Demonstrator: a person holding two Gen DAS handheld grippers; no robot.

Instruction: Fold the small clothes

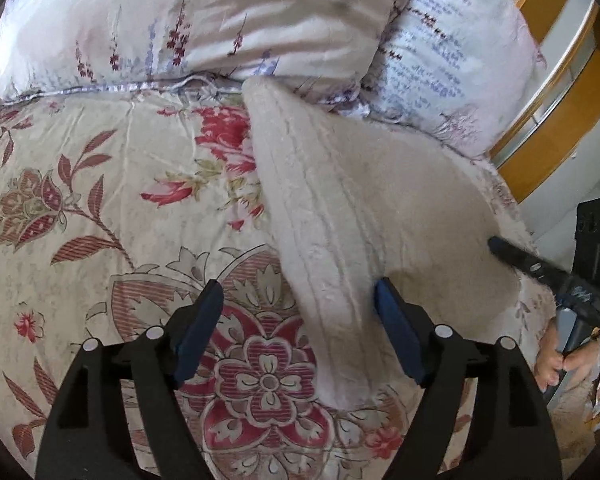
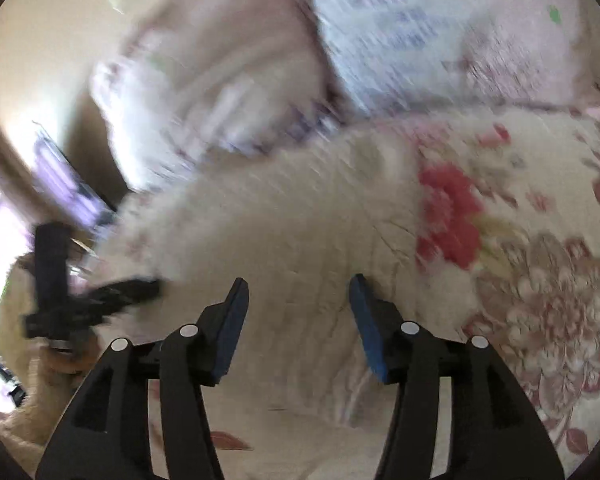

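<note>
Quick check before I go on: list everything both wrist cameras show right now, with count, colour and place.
Fleece garment: one, cream-white, lying on the bedspread, partly folded with a ridged edge running toward the pillows.
Bedspread: one, cream with red and brown flowers, covering the bed.
Pillows: two, pale lilac with floral print, at the head of the bed.
Wooden frame: orange-brown, at the right edge of the left wrist view.
Left gripper: black with blue fingers, open, hovering at the garment's near end.
Right gripper: black with blue fingers, open, over the garment; that view is motion-blurred.
Hand: one, bare, holding the right gripper's handle.
</note>
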